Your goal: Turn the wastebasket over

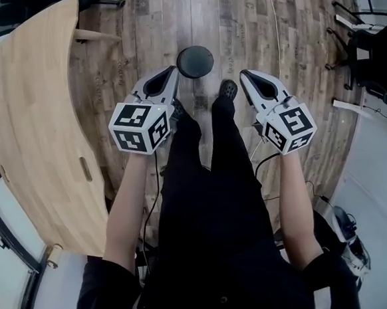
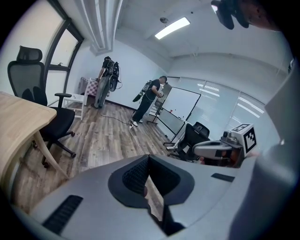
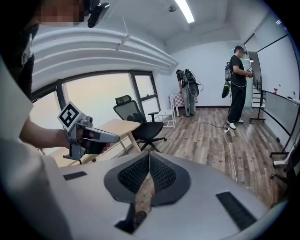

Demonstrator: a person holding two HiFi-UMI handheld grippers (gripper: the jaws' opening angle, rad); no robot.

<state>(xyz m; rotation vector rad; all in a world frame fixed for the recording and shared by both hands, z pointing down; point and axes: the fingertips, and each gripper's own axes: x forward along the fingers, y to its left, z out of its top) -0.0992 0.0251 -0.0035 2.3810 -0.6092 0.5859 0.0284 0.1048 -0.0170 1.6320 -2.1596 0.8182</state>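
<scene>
the grey left gripper (image 1: 172,72) and grey right gripper (image 1: 244,75) had their jaws together, empty. a round black wastebasket (image 1: 195,62) stood on the plank floor (image 1: 270,31) just ahead, between them.

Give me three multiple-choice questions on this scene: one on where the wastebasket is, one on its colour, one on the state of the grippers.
1. Where is the wastebasket?
A. on the table
B. on the floor, ahead of the person's feet
C. on a chair

2. What colour is it?
A. white
B. red
C. black

3. How do the jaws of the left gripper and the right gripper stand?
A. both shut, nothing held
B. both wide open
C. both shut on the wastebasket

Answers:
1 B: it stands on the wood floor, just beyond the shoe.
2 C: it shows as a dark round shape.
3 A: each gripper view shows the jaws together, with only floor beyond.
</scene>
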